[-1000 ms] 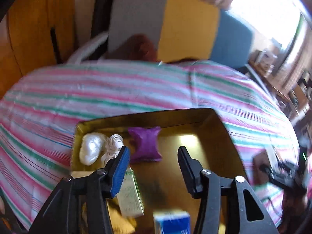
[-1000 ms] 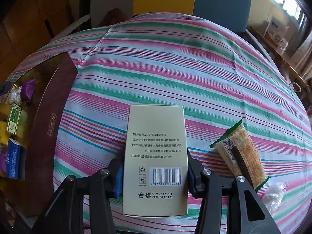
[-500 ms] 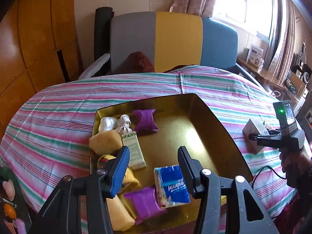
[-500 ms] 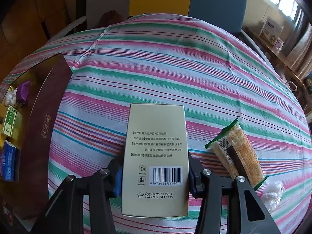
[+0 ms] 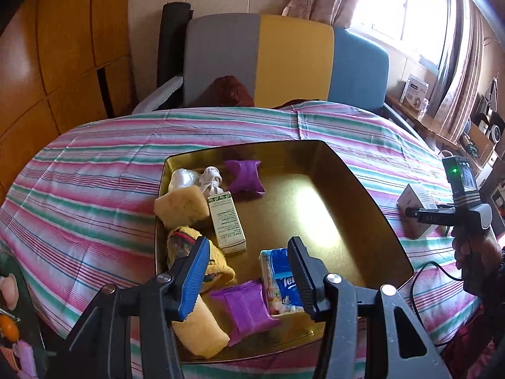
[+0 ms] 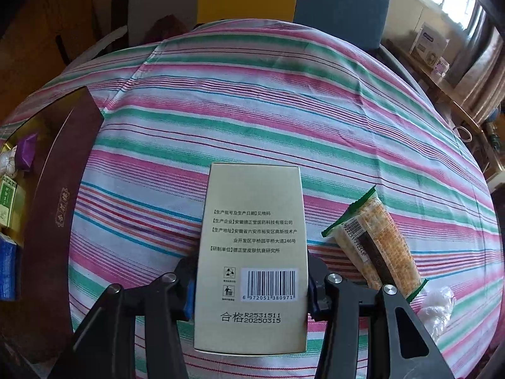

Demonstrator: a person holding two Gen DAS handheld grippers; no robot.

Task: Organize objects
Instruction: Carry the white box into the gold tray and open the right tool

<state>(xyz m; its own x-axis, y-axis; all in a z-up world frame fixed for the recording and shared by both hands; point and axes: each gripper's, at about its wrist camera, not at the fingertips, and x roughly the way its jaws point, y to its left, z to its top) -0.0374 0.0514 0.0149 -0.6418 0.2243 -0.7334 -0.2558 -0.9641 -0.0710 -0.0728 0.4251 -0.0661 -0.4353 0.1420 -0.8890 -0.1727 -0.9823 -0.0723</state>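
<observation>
While its two black jaws press on the long sides of a tall pale-gold cardboard box [image 6: 252, 252] printed with a barcode, the right gripper [image 6: 251, 287] holds that box above the striped cloth of the round table [image 6: 252, 101]. Just beside the box, toward the table's right edge, lies a clear-wrapped yellow snack bar with green ends [image 6: 375, 246], and a crumpled bit of clear plastic [image 6: 437, 306] lies at its near end. Along the table's left edge stands the dark-maroon outer wall of a gold-lined tray [image 6: 60, 208]. The left gripper [image 5: 249, 279] hangs over the near part of that tray with its blue-padded jaws apart and nothing between them. Below it in the tray lie a blue-and-white tissue pack [image 5: 281, 281], a flat purple sachet [image 5: 246, 309] touching the pack, and a yellow cloth roll [image 5: 199, 331] at the near left corner. Farther in, along the left wall, sit a white-and-green small carton [image 5: 227, 221], a yellow sponge-like lump [image 5: 181, 205], two white wrapped bundles [image 5: 195, 180] and a purple pillow-shaped packet [image 5: 244, 180] near the far wall. The tray's right half is bare gold.
</observation>
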